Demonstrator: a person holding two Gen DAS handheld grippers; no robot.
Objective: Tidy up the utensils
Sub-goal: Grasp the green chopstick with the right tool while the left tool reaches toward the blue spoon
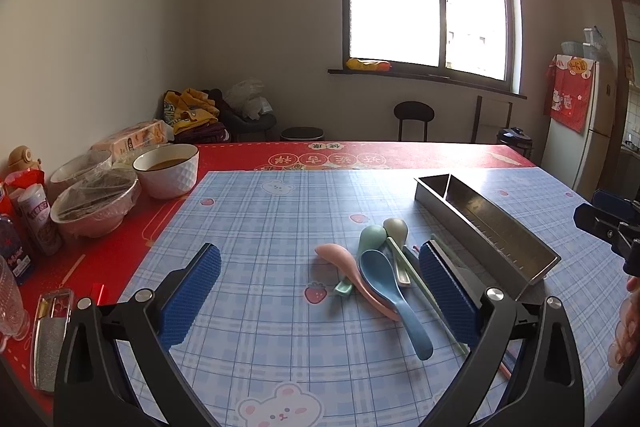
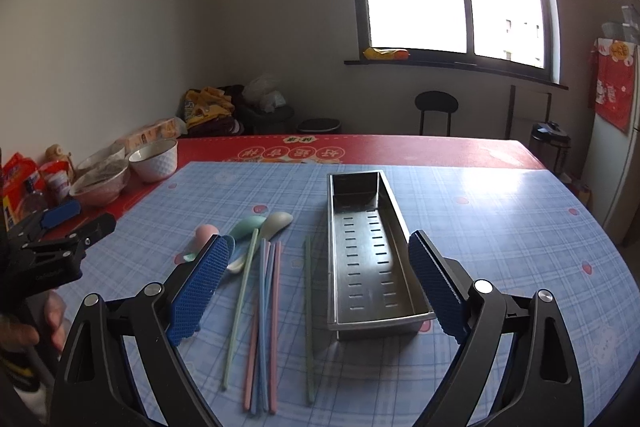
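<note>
The right claw's blue pad (image 2: pixel 200 287) hides most of the blue spoon (image 2: pixel 229 242) and pink spoon (image 2: pixel 206 231).

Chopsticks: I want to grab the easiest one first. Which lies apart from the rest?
The dark green chopstick, lying alone beside the steel tray. The pink, blue and light green ones lie bunched together farther left, by the spoons.
</note>
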